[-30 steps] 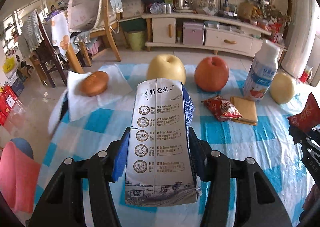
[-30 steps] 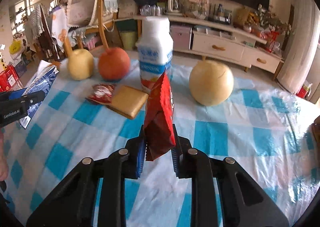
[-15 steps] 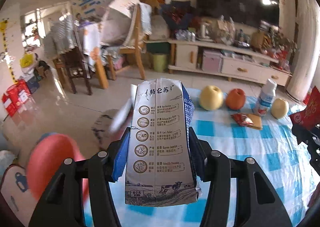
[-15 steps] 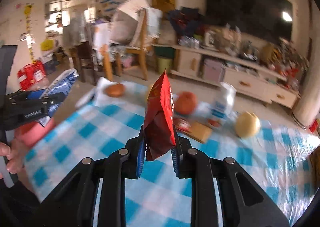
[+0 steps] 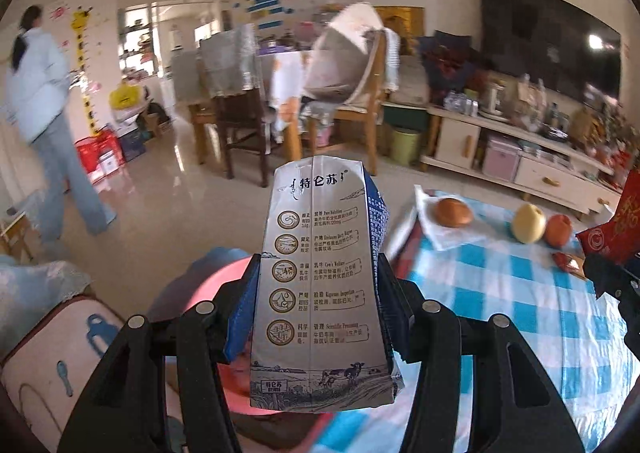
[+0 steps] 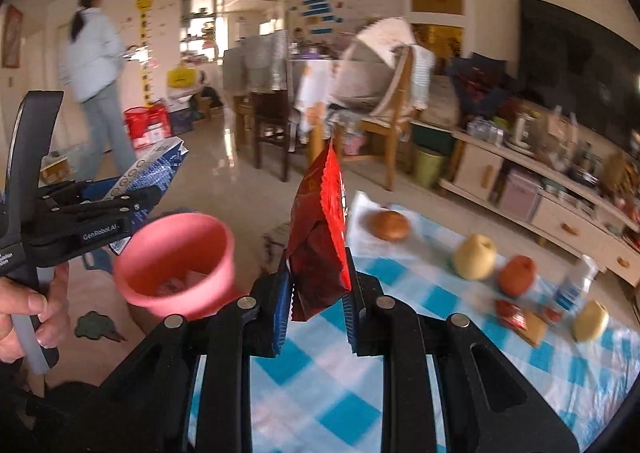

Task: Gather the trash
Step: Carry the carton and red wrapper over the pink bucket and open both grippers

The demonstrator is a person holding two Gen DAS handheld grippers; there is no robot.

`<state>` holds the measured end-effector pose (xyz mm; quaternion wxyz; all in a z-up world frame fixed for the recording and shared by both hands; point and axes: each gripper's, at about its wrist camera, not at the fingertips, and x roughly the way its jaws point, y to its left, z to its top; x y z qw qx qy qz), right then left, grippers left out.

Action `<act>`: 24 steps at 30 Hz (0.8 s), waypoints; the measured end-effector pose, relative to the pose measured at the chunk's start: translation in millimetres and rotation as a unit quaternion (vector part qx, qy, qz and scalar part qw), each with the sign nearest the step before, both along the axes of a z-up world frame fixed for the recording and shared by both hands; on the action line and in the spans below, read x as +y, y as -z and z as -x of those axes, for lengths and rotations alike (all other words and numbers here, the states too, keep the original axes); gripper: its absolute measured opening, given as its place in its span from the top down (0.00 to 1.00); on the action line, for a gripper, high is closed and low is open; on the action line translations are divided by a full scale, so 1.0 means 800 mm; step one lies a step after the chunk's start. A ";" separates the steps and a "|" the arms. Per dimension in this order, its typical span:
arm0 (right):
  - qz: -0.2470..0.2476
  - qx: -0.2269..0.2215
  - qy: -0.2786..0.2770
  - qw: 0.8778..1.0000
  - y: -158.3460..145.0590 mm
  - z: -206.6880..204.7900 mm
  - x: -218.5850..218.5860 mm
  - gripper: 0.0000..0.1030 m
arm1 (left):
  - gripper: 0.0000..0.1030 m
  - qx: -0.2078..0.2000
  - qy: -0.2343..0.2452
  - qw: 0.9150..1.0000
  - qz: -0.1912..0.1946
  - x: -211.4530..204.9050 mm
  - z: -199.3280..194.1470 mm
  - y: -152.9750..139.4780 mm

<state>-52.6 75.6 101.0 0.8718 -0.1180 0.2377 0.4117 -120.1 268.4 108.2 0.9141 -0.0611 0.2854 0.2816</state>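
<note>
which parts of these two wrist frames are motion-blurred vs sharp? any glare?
Left wrist: milk carton in the left gripper is sharp; walking person, chairs and pink bin are smeared; glare on the floor.
Right wrist: red wrapper in the right gripper is sharp; fruit and pink bin are blurred; bright window washes out.

Place: my home's living room.
Signs: TV (image 5: 552, 49), sideboard (image 5: 520, 169), dining chairs (image 5: 240, 133), child's height chart (image 6: 146, 45).

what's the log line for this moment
left claw: shut on milk carton | right claw: shut on red wrapper | pink bin: below carton
</note>
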 end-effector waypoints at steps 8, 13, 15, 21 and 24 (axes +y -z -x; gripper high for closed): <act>0.005 0.007 -0.054 0.999 0.004 0.023 0.095 0.76 | 0.46 0.002 -0.038 0.999 0.007 0.069 0.042 0.008; 0.019 0.009 -0.088 0.996 0.018 0.034 0.158 0.76 | 0.46 0.008 -0.051 0.999 0.009 0.096 0.052 0.022; 0.023 0.013 -0.099 0.995 0.024 0.036 0.181 0.76 | 0.46 0.010 -0.059 0.998 0.013 0.109 0.055 0.030; 0.038 0.031 -0.118 0.992 0.050 0.033 0.239 0.76 | 0.46 0.017 -0.078 0.996 0.038 0.145 0.054 0.059; 0.050 0.040 -0.123 0.990 0.066 0.032 0.260 0.76 | 0.46 0.023 -0.080 0.995 0.047 0.155 0.047 0.074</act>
